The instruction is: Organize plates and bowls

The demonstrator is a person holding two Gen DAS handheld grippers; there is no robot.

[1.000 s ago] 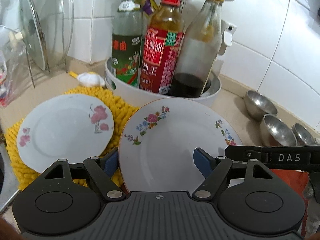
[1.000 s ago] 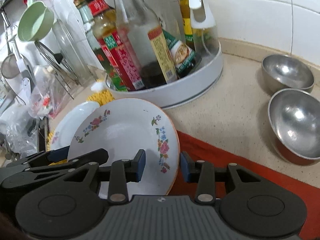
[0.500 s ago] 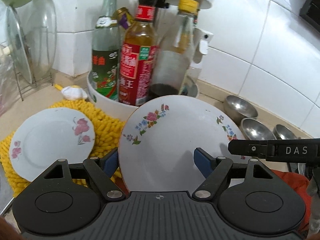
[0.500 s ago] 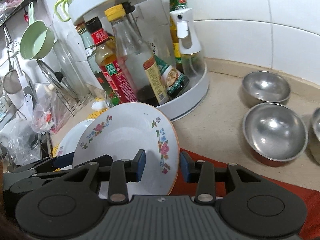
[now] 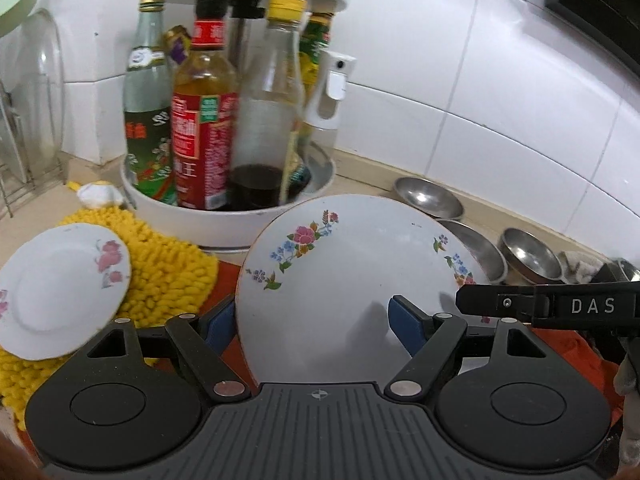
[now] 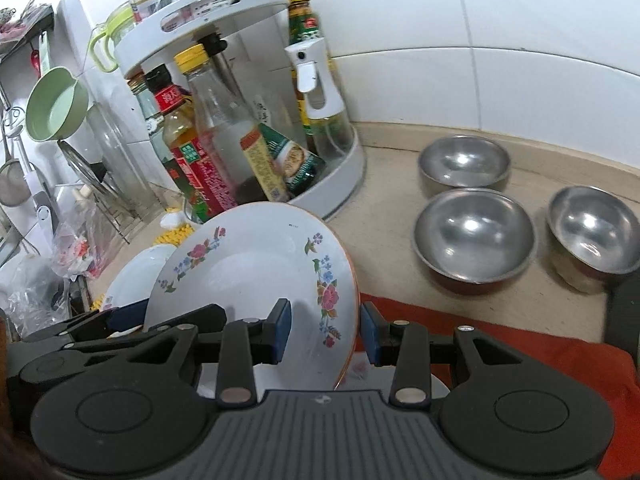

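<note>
White china with a flower border, the big plate [image 6: 256,264] is tilted up off the counter, carried between both tools. The right gripper [image 6: 325,330] has its blue pads either side of the plate's right rim and appears clamped on it. The left gripper [image 5: 312,322] straddles the near edge with wider jaws; one pad sits behind the rim, one in front, but whether they actually press on it I cannot tell. Under the plate lies an orange cloth [image 6: 520,356]. Off to the left, the small plate [image 5: 60,292] rests alone on the yellow mat [image 5: 168,268]. To the right, three steel bowls [image 6: 474,236] stand apart on the counter, not nested. Behind everything is the white bottle rack [image 5: 224,224]. By my reading the job is barely begun: no plates are stacked, and every bowl remains to be gathered
</note>
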